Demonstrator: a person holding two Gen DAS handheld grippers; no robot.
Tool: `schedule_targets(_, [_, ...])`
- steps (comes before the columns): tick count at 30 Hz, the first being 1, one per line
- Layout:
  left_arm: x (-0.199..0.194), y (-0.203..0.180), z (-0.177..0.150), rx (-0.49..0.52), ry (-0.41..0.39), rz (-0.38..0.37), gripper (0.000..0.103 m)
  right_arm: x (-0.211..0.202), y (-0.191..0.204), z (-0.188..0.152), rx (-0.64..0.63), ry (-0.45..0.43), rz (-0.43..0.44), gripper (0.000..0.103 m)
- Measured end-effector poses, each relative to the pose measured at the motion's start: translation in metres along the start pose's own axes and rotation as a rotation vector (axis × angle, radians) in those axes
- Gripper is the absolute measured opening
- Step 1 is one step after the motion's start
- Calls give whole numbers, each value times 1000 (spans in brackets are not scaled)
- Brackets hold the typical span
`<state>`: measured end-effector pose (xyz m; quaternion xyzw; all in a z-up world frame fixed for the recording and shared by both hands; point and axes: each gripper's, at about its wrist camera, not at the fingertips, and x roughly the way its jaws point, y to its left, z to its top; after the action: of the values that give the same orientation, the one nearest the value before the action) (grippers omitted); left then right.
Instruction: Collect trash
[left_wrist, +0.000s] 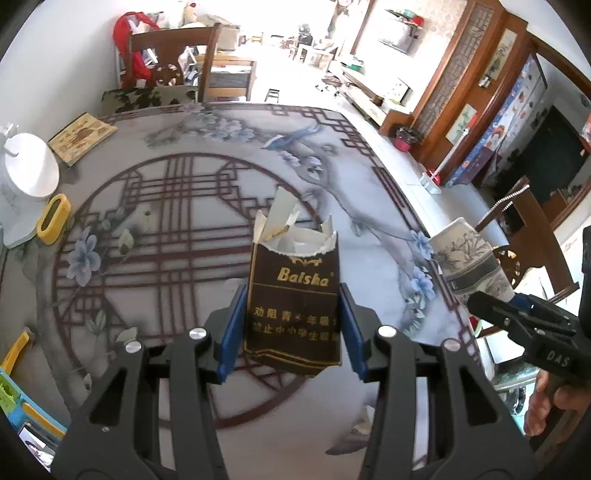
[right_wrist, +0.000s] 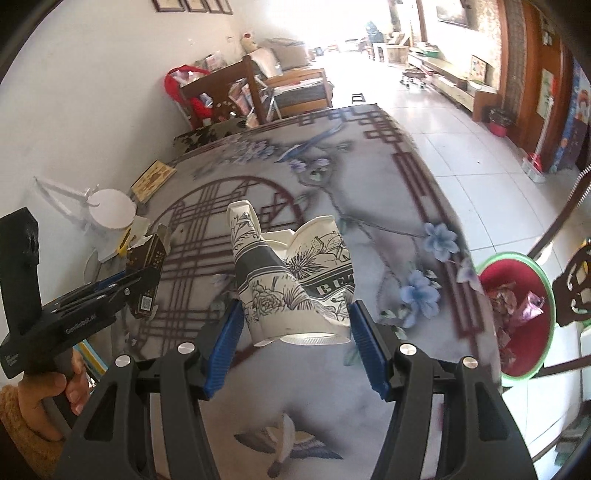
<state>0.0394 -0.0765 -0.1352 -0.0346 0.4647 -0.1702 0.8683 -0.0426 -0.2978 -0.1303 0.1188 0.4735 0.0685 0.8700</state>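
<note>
My left gripper (left_wrist: 291, 325) is shut on a torn brown Baisha cigarette pack (left_wrist: 293, 295) and holds it above the patterned table (left_wrist: 147, 229). The pack also shows in the right wrist view (right_wrist: 146, 269), held by the left gripper (right_wrist: 142, 286). My right gripper (right_wrist: 295, 325) is shut on a crushed paper cup with black flower print (right_wrist: 295, 280), above the table (right_wrist: 388, 195). The cup (left_wrist: 471, 258) and right gripper (left_wrist: 491, 301) show at the right of the left wrist view. A red trash bin with a green rim (right_wrist: 517, 317) holds wrappers on the floor by the table's right edge.
A white round stand (left_wrist: 31, 170), a yellow object (left_wrist: 53, 218) and a brown box (left_wrist: 83, 136) lie at the table's left. A wooden chair (left_wrist: 170, 62) stands at the far end. Another chair (left_wrist: 532, 236) stands on the right, near the bin.
</note>
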Motion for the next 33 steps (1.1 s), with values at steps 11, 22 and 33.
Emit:
schedule_targets(11, [9, -30, 1, 24, 10, -13, 46, -12, -40, -4, 47, -5, -27, 58])
schedule_targets(22, [21, -66, 5, 43, 15, -17, 46, -20, -79, -3, 71, -10, -32, 58])
schedule_targets(33, [37, -104, 3, 63, 34, -18, 46, -17, -119, -8, 88, 35, -16, 49])
